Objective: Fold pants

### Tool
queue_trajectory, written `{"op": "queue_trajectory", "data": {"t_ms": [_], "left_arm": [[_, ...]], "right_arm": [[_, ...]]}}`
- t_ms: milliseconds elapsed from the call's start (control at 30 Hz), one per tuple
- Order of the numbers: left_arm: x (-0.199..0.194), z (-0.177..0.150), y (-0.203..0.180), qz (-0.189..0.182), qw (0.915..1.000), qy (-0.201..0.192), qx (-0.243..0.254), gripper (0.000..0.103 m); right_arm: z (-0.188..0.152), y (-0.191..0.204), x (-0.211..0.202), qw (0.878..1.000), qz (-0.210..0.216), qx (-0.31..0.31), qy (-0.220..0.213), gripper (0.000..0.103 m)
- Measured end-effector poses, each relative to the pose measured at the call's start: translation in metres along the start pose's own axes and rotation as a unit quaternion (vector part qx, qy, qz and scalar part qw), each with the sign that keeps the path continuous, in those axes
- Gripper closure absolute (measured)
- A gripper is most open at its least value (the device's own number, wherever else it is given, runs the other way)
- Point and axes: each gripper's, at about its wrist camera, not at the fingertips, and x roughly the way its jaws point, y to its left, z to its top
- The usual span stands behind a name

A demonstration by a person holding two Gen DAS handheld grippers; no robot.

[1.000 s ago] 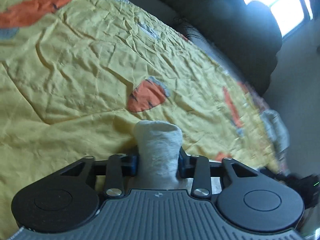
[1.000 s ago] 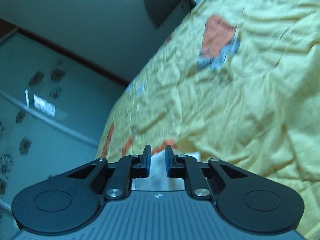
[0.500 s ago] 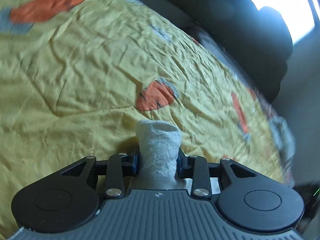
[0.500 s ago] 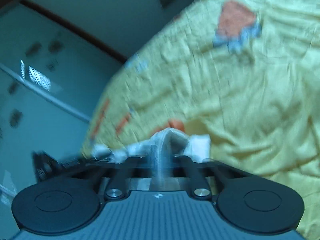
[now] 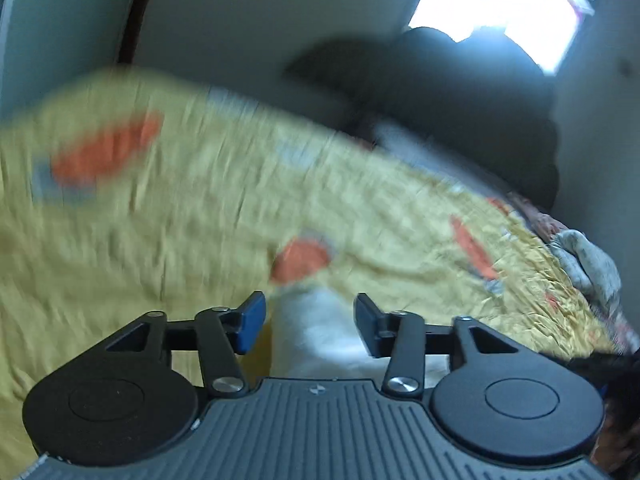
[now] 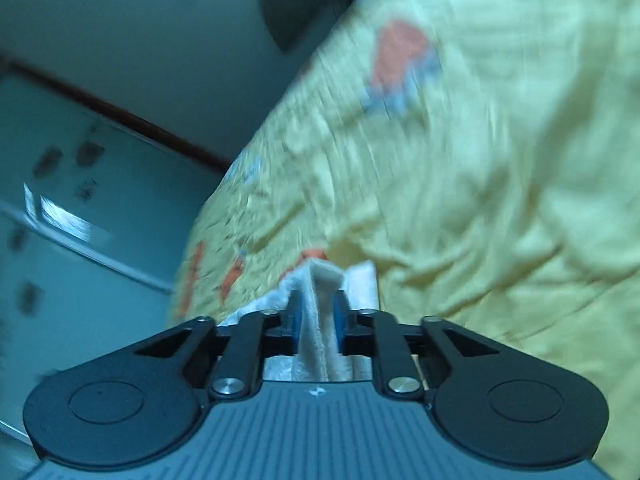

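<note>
The pants [image 5: 316,328], pale and bunched, lie on the yellow bedspread [image 5: 180,220]. One fold sits between the spreading jaws of our left gripper [image 5: 309,322], its pads clear of the cloth. Another stands pinched in our right gripper [image 6: 316,316], though those jaws are opening too. Our worry: with both grips easing at once, the fold may slump and lose its crease (the blur hides how flat the cloth lies).

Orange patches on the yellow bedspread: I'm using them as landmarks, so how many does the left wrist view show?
3 clear ones: a big patch at upper left, one just beyond the white pants, one at right. The picture is blurred; small ones near the far-right edge may go uncounted.
</note>
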Motion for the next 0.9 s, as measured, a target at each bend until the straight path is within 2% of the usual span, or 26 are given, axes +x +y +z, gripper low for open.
{"op": "queue_trajectory", "data": {"t_ms": [67, 100, 133, 200, 267, 300, 433, 567, 633, 700, 767, 833, 900], "left_arm": [[-0.012, -0.004, -0.03, 0.001, 0.9979, -0.021, 0.061, 0.028], [-0.011, -0.01, -0.047, 0.001, 0.9952, -0.014, 0.097, 0.027], [-0.006, -0.018, -0.061, 0.0, 0.9915, -0.002, 0.13, 0.027], [0.009, -0.039, -0.083, 0.007, 0.9845, 0.031, 0.172, 0.028], [0.026, -0.057, -0.087, 0.029, 0.9817, 0.077, 0.172, 0.031], [0.031, -0.063, -0.085, 0.04, 0.9815, 0.087, 0.166, 0.031], [0.037, -0.077, -0.08, 0.05, 0.9828, 0.078, 0.16, 0.03], [0.042, -0.081, -0.08, 0.059, 0.9818, 0.07, 0.166, 0.03], [0.04, -0.08, -0.081, 0.062, 0.9812, 0.074, 0.167, 0.029], [0.031, -0.077, -0.082, 0.067, 0.982, 0.077, 0.159, 0.03], [0.018, -0.076, -0.082, 0.072, 0.9817, 0.079, 0.157, 0.03], [0.005, -0.078, -0.082, 0.074, 0.9799, 0.079, 0.168, 0.029], [-0.004, -0.081, -0.082, 0.075, 0.9784, 0.078, 0.176, 0.028]], "right_arm": [[-0.007, 0.031, 0.001, 0.999, 0.03, -0.038, 0.004, 0.067], [-0.011, 0.046, 0.01, 0.998, 0.034, -0.055, 0.02, 0.056], [-0.017, 0.057, 0.02, 0.996, 0.028, -0.078, 0.031, 0.052], [-0.031, 0.069, 0.039, 0.992, -0.009, -0.113, 0.054, 0.052], [-0.043, 0.067, 0.051, 0.988, -0.053, -0.126, 0.072, 0.052], [-0.048, 0.063, 0.054, 0.987, -0.063, -0.128, 0.076, 0.052], [-0.057, 0.038, 0.051, 0.992, -0.035, -0.102, 0.066, 0.056], [-0.052, 0.015, 0.044, 0.996, -0.006, -0.054, 0.068, 0.07], [-0.05, 0.017, 0.035, 0.997, -0.013, -0.024, 0.069, 0.071], [-0.054, 0.036, 0.017, 0.997, -0.038, -0.031, 0.053, 0.068], [-0.066, 0.055, 0.001, 0.996, -0.034, -0.068, 0.044, 0.061], [-0.078, 0.063, -0.007, 0.995, -0.023, -0.082, 0.056, 0.051], [-0.089, 0.063, -0.008, 0.993, -0.033, -0.09, 0.072, 0.049]]}}
